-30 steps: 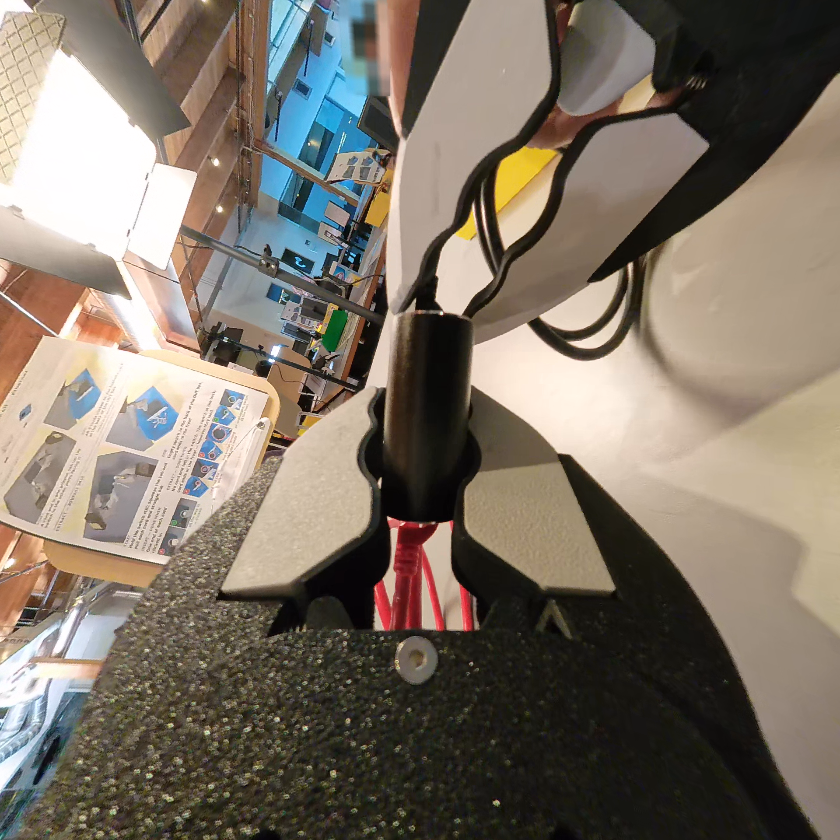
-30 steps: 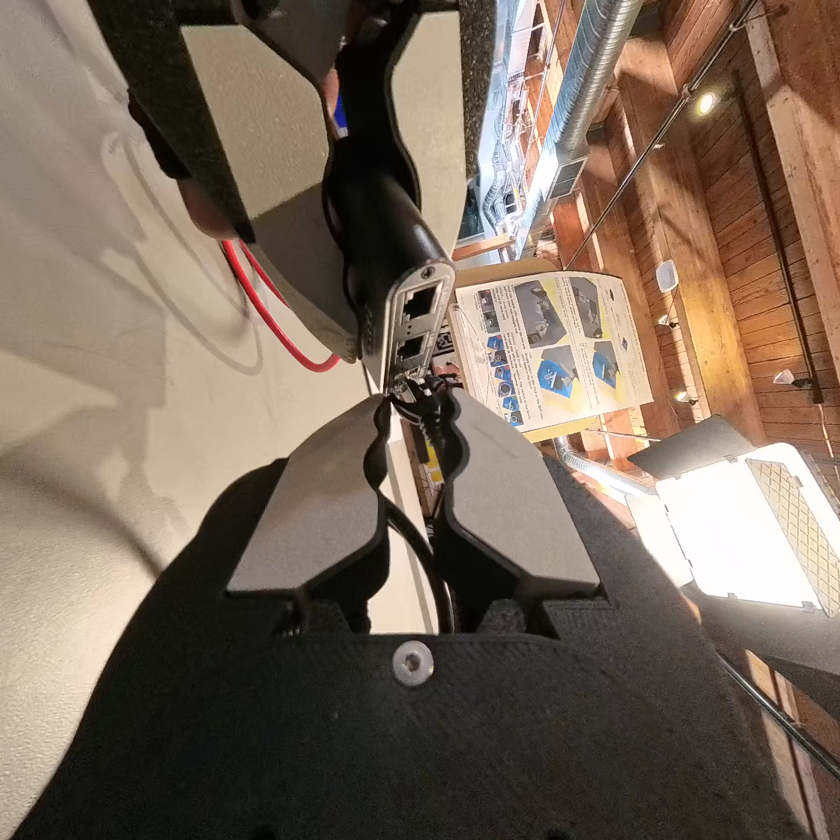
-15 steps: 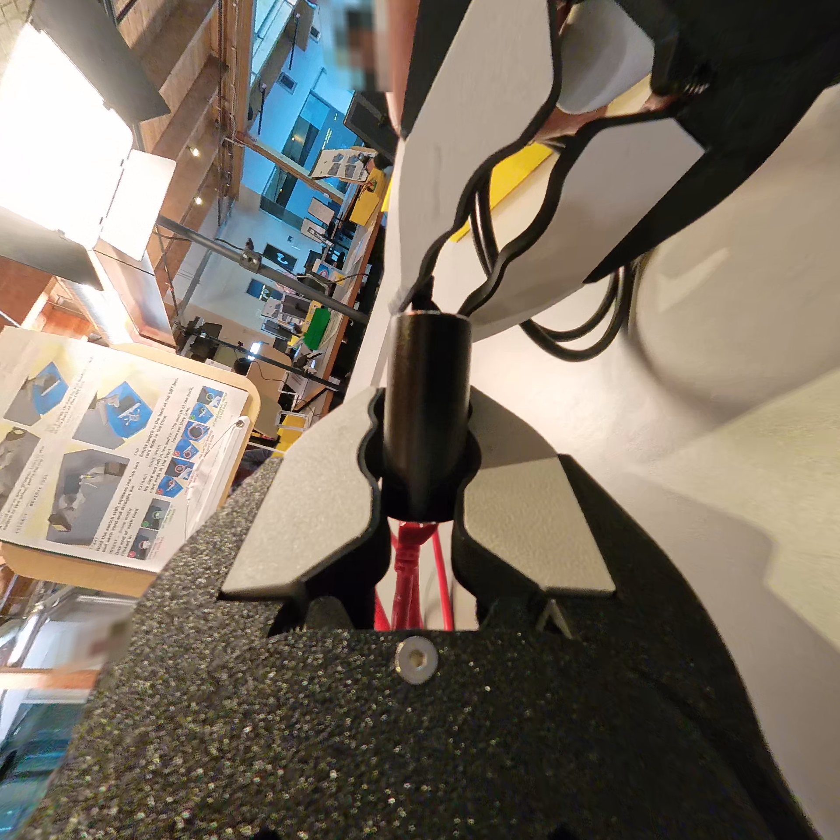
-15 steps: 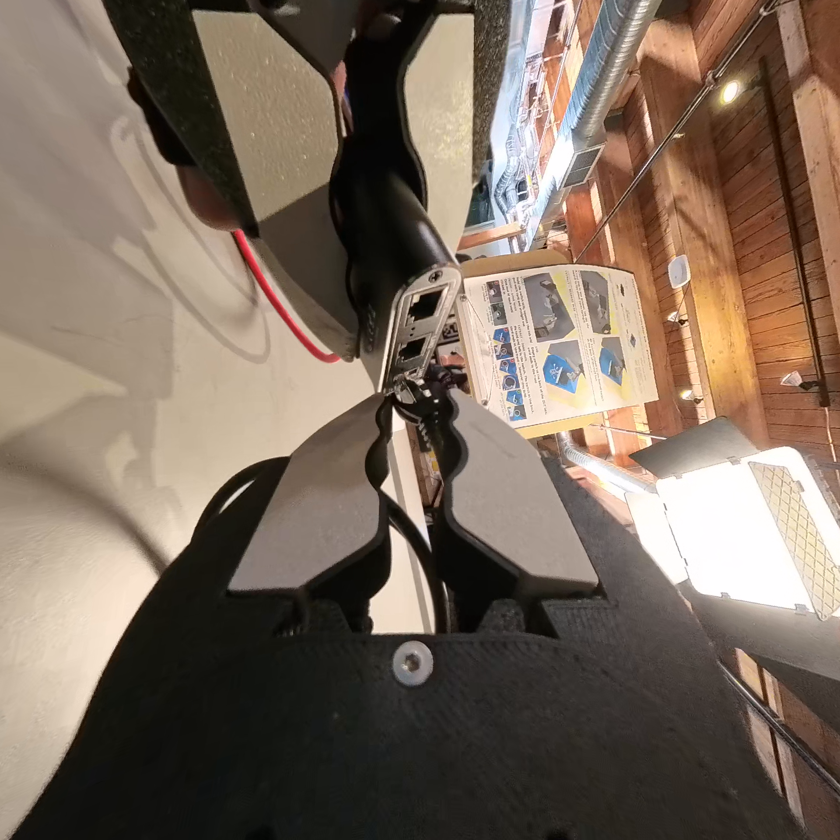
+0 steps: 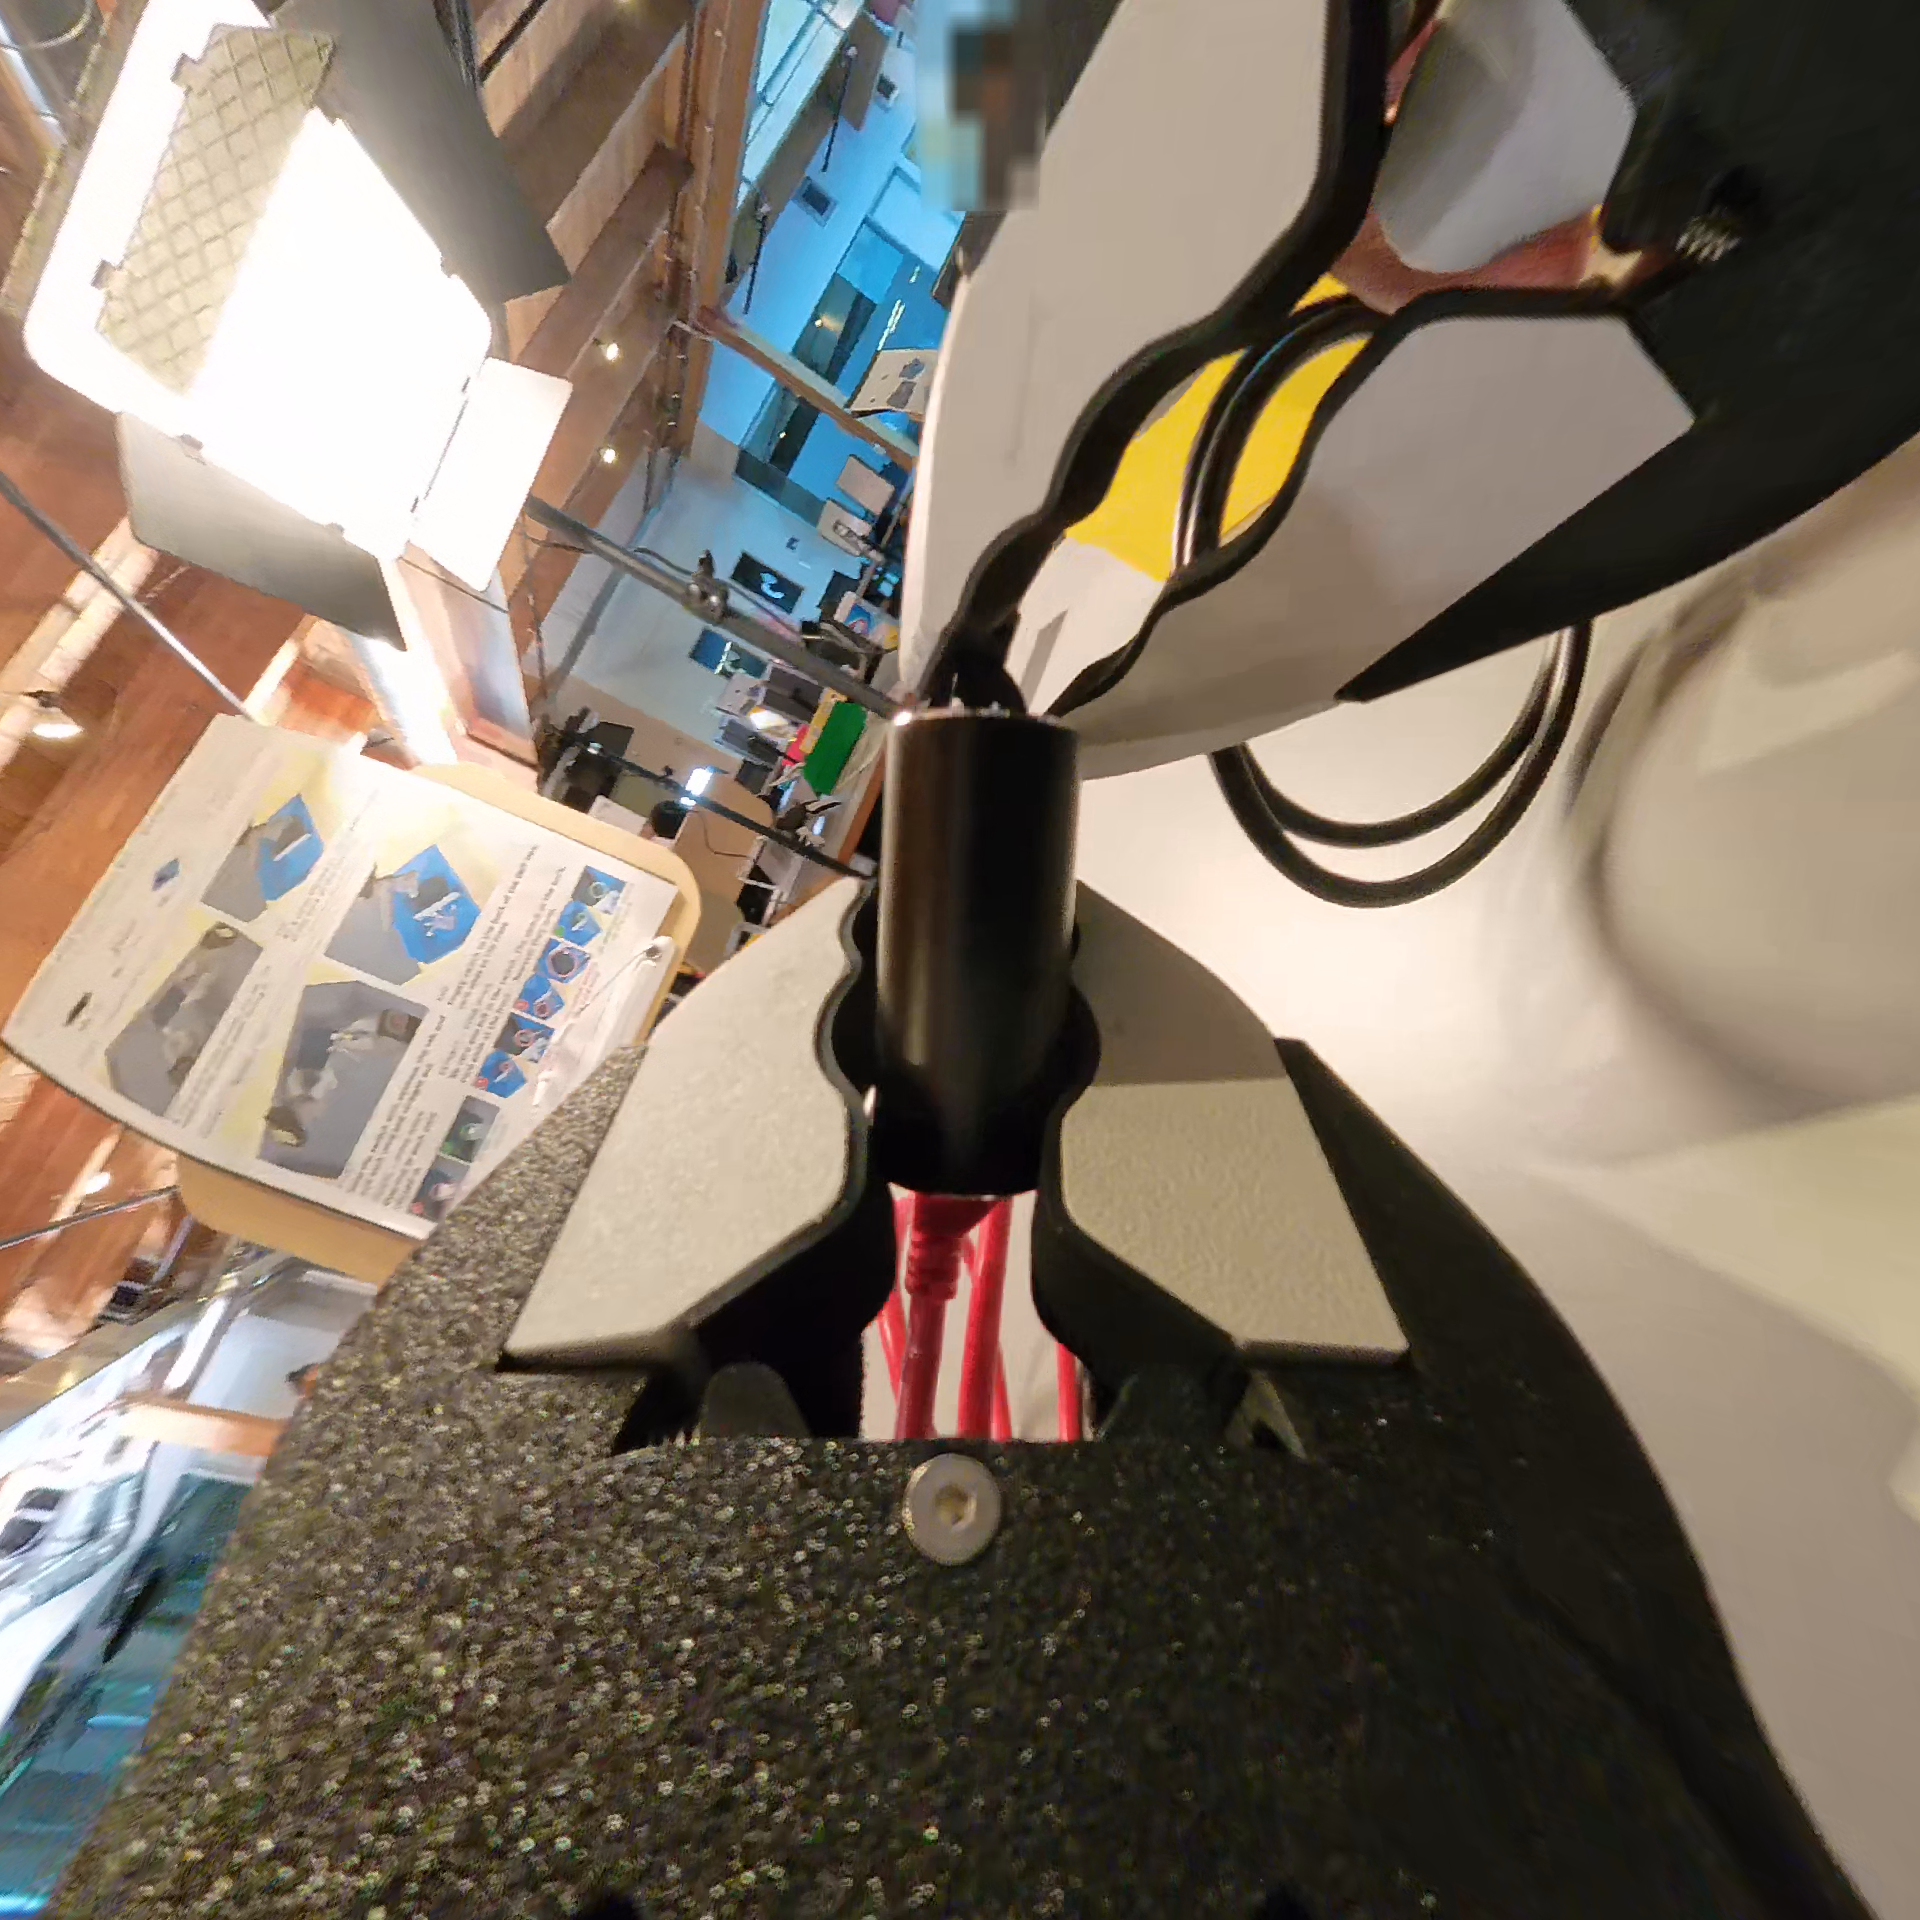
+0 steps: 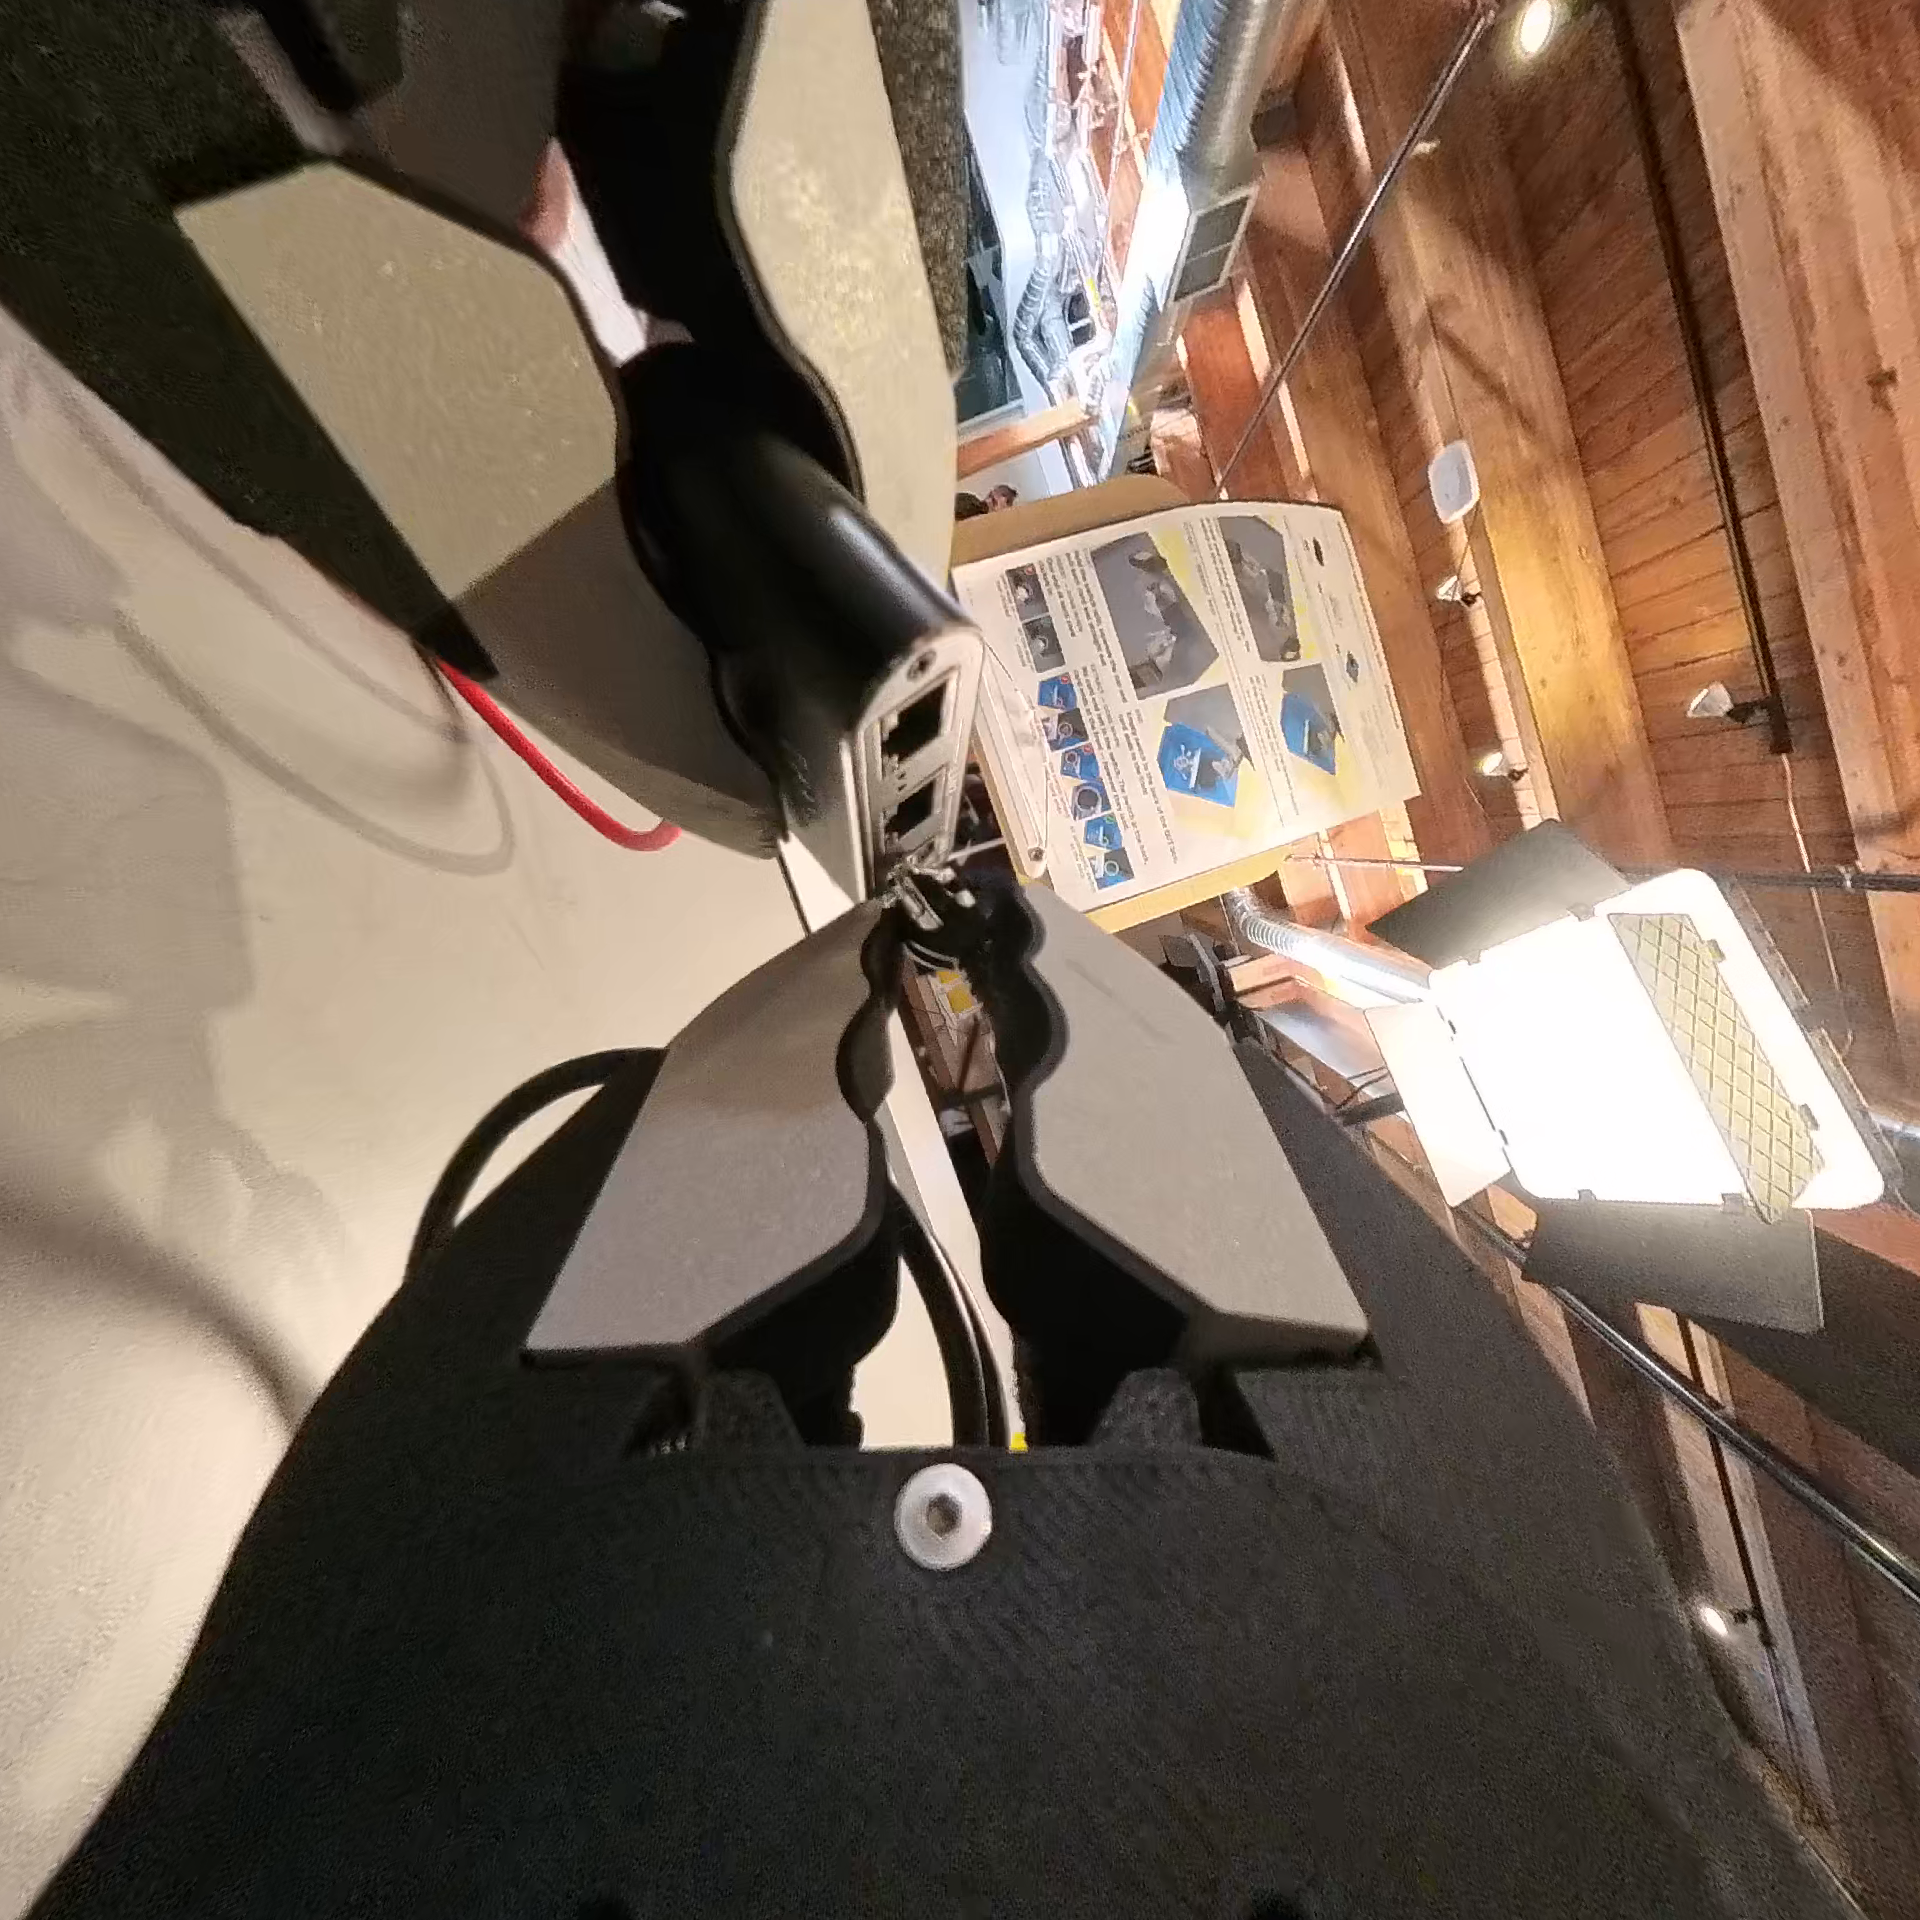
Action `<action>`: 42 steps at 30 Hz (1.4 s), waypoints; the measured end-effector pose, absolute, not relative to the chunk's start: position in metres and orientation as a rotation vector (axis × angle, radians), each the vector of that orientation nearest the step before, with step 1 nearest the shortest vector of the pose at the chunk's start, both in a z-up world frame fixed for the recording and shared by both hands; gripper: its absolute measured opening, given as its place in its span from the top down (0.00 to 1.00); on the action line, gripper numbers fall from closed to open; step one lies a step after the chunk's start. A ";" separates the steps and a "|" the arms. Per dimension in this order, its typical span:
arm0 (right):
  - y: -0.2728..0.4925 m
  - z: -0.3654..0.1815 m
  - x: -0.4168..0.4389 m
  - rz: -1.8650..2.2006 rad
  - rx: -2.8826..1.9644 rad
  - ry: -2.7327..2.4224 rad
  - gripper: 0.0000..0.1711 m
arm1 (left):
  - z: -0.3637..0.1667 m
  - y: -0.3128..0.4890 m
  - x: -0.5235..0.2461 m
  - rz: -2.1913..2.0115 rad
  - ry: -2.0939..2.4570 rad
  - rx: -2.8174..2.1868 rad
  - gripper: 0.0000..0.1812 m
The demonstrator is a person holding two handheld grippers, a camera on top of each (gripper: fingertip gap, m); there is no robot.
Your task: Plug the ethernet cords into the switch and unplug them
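Your left claw (image 5: 966, 1039) is clamping the switch (image 5: 971, 935); your right claw (image 6: 951, 914) is pinching the black cord's plug (image 6: 935, 902), which is risking jamming crooked against the port.

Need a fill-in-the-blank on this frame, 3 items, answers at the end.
1. The left gripper is shut on the black ____.
2. The cord trailing behind the switch, between the left fingers, is ____ in colour.
3. The right gripper pinches a ____ cord by its plug at the switch's port face.
4. Above that plug, ____ ports stand empty.

Answers: switch; red; black; two
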State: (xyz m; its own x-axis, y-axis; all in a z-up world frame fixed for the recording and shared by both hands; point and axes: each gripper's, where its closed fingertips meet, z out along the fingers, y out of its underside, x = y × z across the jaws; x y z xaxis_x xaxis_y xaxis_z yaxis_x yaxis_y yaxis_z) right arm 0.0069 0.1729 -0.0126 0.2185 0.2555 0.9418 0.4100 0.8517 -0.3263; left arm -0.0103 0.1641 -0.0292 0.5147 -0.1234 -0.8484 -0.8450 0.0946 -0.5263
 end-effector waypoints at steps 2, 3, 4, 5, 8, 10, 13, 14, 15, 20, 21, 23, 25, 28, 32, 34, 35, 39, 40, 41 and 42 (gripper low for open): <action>0.174 -0.012 0.007 -0.135 -0.592 -1.359 0.90 | -0.029 0.165 -0.012 0.730 0.921 -1.385 0.84; 0.174 -0.012 0.007 -0.158 -0.583 -1.357 0.90 | -0.028 0.166 -0.013 0.775 0.929 -1.376 0.84; 0.174 -0.012 0.008 -0.188 -0.566 -1.356 0.90 | -0.028 0.166 -0.014 0.829 0.941 -1.364 0.84; 0.174 -0.011 0.008 -0.229 -0.542 -1.354 0.90 | -0.028 0.166 -0.014 0.886 0.955 -1.351 0.84; 0.171 -0.007 0.013 -0.366 -0.433 -1.333 0.90 | -0.025 0.164 -0.016 1.034 1.001 -1.285 0.84; 0.175 0.004 0.021 -0.400 -0.444 -1.251 0.90 | -0.036 0.166 -0.026 0.995 0.999 -1.384 0.84; 0.188 0.016 0.035 -0.294 -0.536 -1.203 0.90 | -0.041 0.165 -0.031 0.917 0.987 -1.409 0.84; 0.191 0.015 0.036 -0.281 -0.547 -1.206 0.90 | -0.037 0.164 -0.031 0.872 0.952 -1.412 0.84; 0.191 0.015 0.038 -0.242 -0.552 -1.206 0.90 | -0.035 0.164 -0.031 0.832 0.925 -1.422 0.84; 0.201 0.027 0.050 -0.093 -0.638 -1.135 0.90 | -0.028 0.162 -0.042 0.796 0.872 -1.436 0.85; 0.206 0.032 0.056 -0.060 -0.662 -1.108 0.90 | -0.029 0.162 -0.044 0.796 0.870 -1.442 0.85; 0.218 0.044 0.072 -0.008 -0.713 -1.041 0.90 | -0.030 0.162 -0.050 0.805 0.865 -1.454 0.85; 0.230 0.062 0.094 0.037 -0.752 -0.960 0.90 | -0.029 0.162 -0.051 0.799 0.858 -1.454 0.85; 0.255 0.096 0.146 0.080 -0.810 -0.788 0.90 | -0.029 0.161 -0.049 0.805 0.870 -1.451 0.85; 0.305 0.119 0.240 0.120 -0.933 -0.483 0.90 | -0.033 0.163 -0.047 0.804 0.887 -1.458 0.85; 0.338 0.107 0.281 0.157 -1.019 -0.339 0.90 | -0.034 0.163 -0.045 0.802 0.893 -1.459 0.85; 0.355 0.096 0.297 0.196 -1.063 -0.277 0.90 | -0.035 0.163 -0.045 0.802 0.896 -1.460 0.85; 0.411 0.043 0.344 0.317 -1.268 -0.046 0.89 | -0.037 0.164 -0.044 0.799 0.903 -1.466 0.85; 0.417 0.035 0.351 0.334 -1.306 -0.002 0.90 | -0.038 0.165 -0.044 0.798 0.904 -1.469 0.85; 0.422 0.030 0.354 0.345 -1.334 0.016 0.89 | -0.038 0.165 -0.044 0.797 0.904 -1.470 0.85; 0.426 0.026 0.353 0.352 -1.354 0.008 0.89 | -0.038 0.165 -0.044 0.795 0.905 -1.470 0.85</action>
